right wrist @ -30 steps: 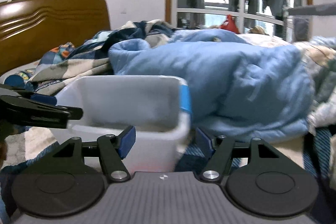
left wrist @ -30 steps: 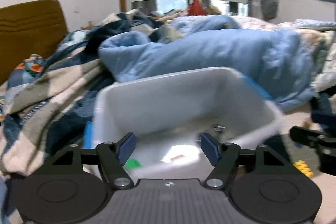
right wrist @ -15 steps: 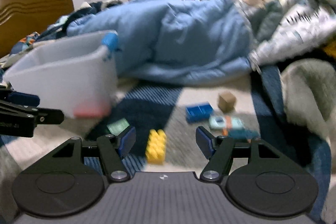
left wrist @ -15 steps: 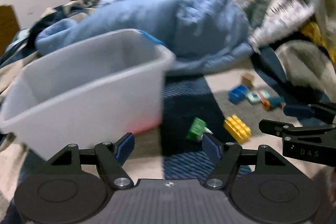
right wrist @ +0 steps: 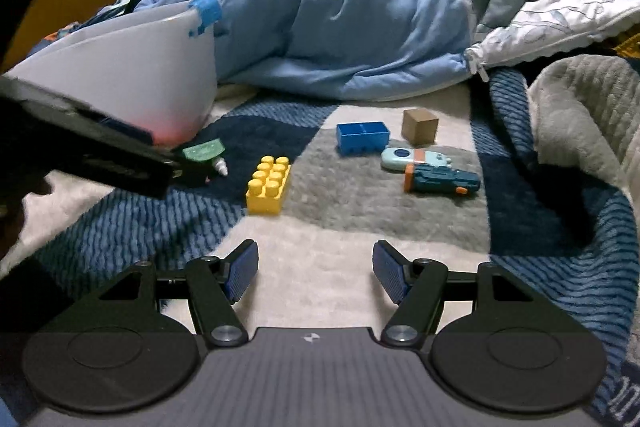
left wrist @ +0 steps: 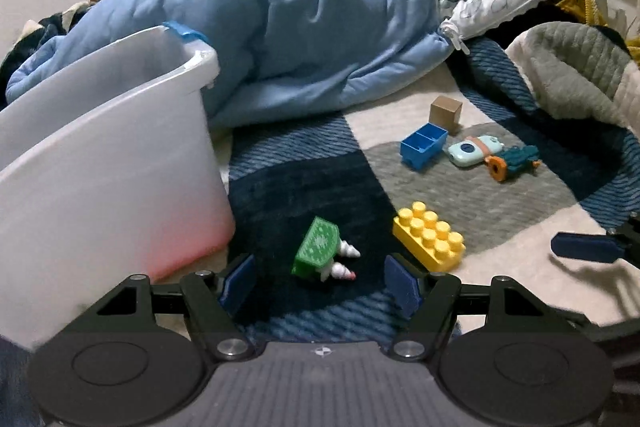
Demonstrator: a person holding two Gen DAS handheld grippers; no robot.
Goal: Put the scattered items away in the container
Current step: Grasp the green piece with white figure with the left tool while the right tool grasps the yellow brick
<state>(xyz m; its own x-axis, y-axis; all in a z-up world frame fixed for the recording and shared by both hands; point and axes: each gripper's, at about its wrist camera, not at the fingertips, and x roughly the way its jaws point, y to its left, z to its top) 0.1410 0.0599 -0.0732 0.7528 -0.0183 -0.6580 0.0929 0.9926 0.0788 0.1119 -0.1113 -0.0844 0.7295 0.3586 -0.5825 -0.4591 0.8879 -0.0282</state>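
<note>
Behind left gripper (right wrist: 120, 163), green toy (left wrist: 318, 250) half hidden; left view unobstructed.

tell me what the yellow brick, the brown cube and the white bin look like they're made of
Yellow brick: glossy moulded plastic, judging by its round studs and even colour.
Brown cube: matte, flat tan faces; could be wood or cardboard, too small to tell.
White bin: smooth, slightly translucent plastic; a reddish tint shows through its lower wall.

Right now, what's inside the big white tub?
I can't see inside. Both cameras sit low, so the white tub shows only its outer wall and rim. A pink-red glow shows through the plastic near its bottom, so something reddish may lie there, but what it is stays hidden.
</note>
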